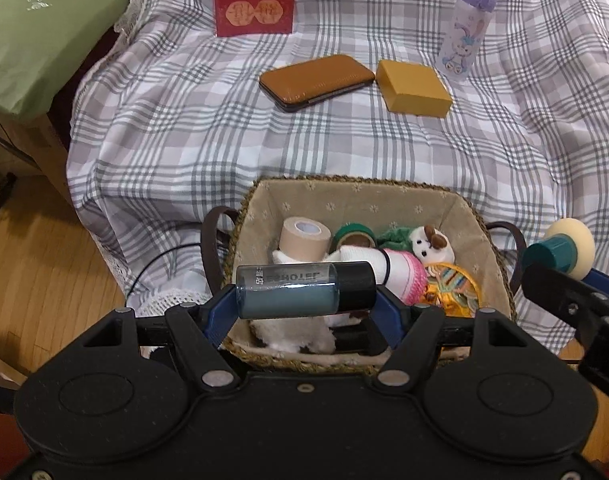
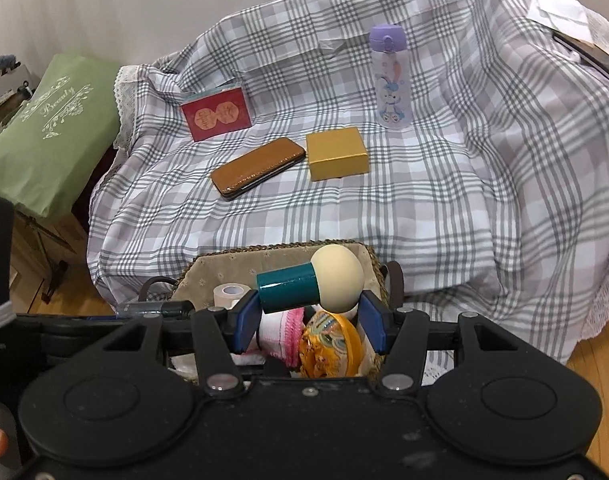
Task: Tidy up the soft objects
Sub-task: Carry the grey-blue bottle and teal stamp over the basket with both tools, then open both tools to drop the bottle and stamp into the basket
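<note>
My left gripper (image 1: 306, 300) is shut on a small teal bottle with a black cap (image 1: 304, 290), held sideways over the near edge of a woven basket (image 1: 240, 216). My right gripper (image 2: 310, 316) is shut on a mushroom-shaped puff with a teal handle and cream head (image 2: 312, 286), held over the same basket (image 2: 374, 258); the puff also shows in the left wrist view (image 1: 562, 252). The basket holds a beige tape roll (image 1: 304, 238), a green tape roll (image 1: 354, 234), a small plush dog (image 1: 430, 244), a pink-and-white knit item (image 1: 404, 274) and an orange patterned pouch (image 1: 450, 290).
On the plaid-covered seat (image 1: 184, 140) lie a brown leather case (image 1: 316, 80), a yellow box (image 1: 414, 86), a red card (image 1: 254, 12) and a purple-capped bottle (image 1: 466, 30). A green cushion (image 1: 32, 32) is at left. Wooden floor (image 1: 32, 260) lies below.
</note>
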`<state>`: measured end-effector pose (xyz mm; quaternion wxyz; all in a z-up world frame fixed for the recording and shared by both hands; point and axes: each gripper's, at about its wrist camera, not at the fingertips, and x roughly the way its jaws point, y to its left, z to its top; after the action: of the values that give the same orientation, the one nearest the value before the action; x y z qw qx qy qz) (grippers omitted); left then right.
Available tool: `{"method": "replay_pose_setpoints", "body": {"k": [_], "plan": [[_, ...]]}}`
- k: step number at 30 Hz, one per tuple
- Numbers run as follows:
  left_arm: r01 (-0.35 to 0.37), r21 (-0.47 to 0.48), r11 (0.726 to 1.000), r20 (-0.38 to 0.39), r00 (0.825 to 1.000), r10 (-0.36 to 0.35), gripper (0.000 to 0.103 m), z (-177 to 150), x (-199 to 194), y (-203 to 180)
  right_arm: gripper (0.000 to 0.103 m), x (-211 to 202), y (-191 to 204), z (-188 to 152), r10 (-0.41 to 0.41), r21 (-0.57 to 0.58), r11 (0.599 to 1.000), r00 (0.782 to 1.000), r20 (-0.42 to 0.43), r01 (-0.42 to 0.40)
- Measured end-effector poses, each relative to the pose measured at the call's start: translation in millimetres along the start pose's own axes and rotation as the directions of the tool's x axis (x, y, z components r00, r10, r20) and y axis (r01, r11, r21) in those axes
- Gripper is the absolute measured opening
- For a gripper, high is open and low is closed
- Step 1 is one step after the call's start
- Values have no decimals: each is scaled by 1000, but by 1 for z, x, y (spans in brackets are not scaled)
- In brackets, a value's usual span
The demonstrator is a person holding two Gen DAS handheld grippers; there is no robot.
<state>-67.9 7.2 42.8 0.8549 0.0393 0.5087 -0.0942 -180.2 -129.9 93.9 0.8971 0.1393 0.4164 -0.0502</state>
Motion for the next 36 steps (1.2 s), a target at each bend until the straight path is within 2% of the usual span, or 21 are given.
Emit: {"method": "replay_pose_setpoints", "body": {"k": [12,14,16,18,29,34,36], "plan": [[4,-8,1000,-53,999,-4,67,-6,17,2,53,12,4,-4,-36,17,999,999,-34,37],[-6,1,1000,-47,999,6,68,-7,17,2,53,14,4,-4,-34,19,999,999,-41,35],[-15,6,1000,-40,999,15,78,-7,15,2,53,15,4,-4,-36,18,999,998,-44,37],[-18,0,1000,-32,999,18,82,-7,13,3,53,17,5,-4,-36,15,999,998,-47,37],[-116,-4,993,34,993,116,84,-10,-3,7,54,26,10,-3,-37,3,999,997,-68,37],[-134,-22,991,31,990,135,84,-10,-3,13,54,28,13,-2,-30,-13,999,998,-59,30],[-141,-33,990,31,989,142,84,-11,-3,15,57,29,15,-1,-28,-19,999,998,-55,27]]}}
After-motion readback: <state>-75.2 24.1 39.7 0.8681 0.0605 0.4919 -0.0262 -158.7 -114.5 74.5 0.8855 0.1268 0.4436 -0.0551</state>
